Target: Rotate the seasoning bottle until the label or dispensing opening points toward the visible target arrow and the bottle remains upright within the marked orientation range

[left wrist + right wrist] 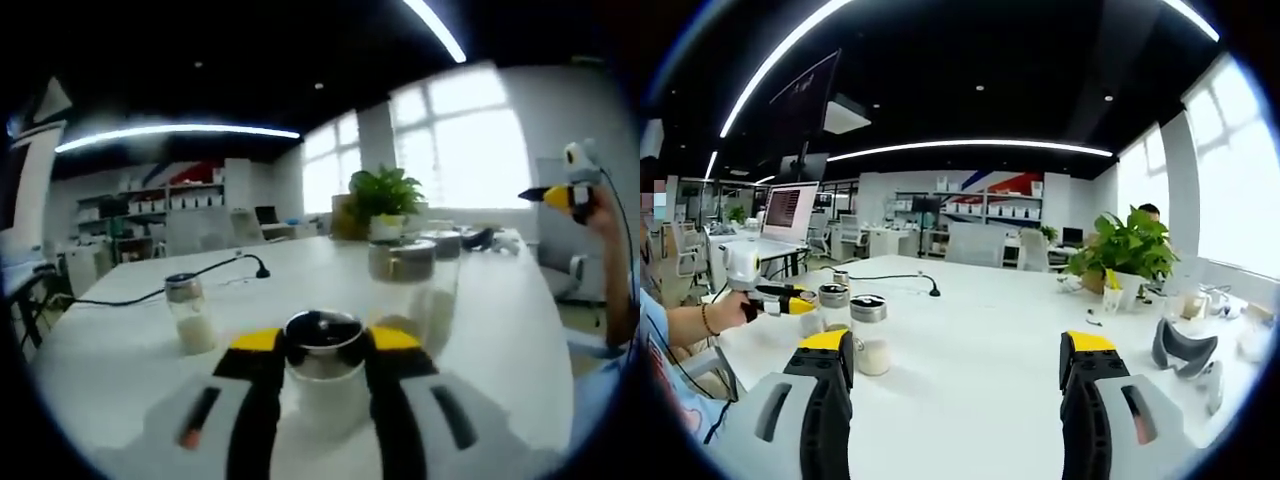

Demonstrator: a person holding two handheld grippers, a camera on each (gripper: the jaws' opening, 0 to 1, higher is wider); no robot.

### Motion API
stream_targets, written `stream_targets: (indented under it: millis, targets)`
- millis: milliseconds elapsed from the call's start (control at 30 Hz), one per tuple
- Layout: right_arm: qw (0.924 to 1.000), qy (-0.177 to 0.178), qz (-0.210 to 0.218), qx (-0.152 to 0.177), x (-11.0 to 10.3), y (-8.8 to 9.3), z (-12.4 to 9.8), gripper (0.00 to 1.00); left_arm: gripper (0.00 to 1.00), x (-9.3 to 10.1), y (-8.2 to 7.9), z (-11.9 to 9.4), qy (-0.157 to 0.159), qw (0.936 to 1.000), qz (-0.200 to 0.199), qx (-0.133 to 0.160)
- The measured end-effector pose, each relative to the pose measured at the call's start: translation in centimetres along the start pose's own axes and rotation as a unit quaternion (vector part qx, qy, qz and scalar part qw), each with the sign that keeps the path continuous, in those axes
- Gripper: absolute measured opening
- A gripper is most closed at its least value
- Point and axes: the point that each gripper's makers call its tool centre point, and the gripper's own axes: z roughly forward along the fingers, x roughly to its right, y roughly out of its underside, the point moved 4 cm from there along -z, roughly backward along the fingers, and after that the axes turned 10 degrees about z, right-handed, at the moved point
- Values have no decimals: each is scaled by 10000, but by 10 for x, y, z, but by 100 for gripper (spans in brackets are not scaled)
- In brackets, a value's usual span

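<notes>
Left gripper (323,350) jaws closed on seasoning bottle (322,375), upright on white desk (130,350), 2 more bottles near. Glass looks smooth, slippery, breakable; hold body below metal cap, gentle. Right gripper (965,375) jaws wide apart, empty.

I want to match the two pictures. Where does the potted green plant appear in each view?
Left gripper view: the potted plant stands at the far edge of the white table, upper centre, behind the bottles.
Right gripper view: the potted plant stands on the table's right side, above the right jaw.
Shared landmark: the black cable on the table, also seen far centre-left.
</notes>
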Motion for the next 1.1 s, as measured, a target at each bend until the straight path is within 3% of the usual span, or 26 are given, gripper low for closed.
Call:
stream_targets:
  millis: [133,233,433,600,767,933,1100]
  targets:
    - [10000,8,14,-36,1,1,1,87,46,-9,-2,-7,-142,9994,-302,83]
    - [10000,-20,20,-56,0,2,2,87,51,-8,-1,-11,-21,9987,-495,104]
    - [10000,-39,34,-62,1,2,2,87,56,-13,-1,-13,604,9961,-628,101]
    - [9999,-34,43,-86,0,3,3,87,56,-19,-4,-12,1338,9852,-1061,164]
    - [9999,-48,39,-90,-2,4,4,87,51,-28,-5,-9,1588,9778,-1322,334]
    - [9999,-24,43,-95,-1,4,3,87,50,-27,-8,-10,1254,9859,-1069,293]
    - [9999,-34,49,-101,-2,5,3,87,48,-17,-11,-16,325,9970,-697,3]
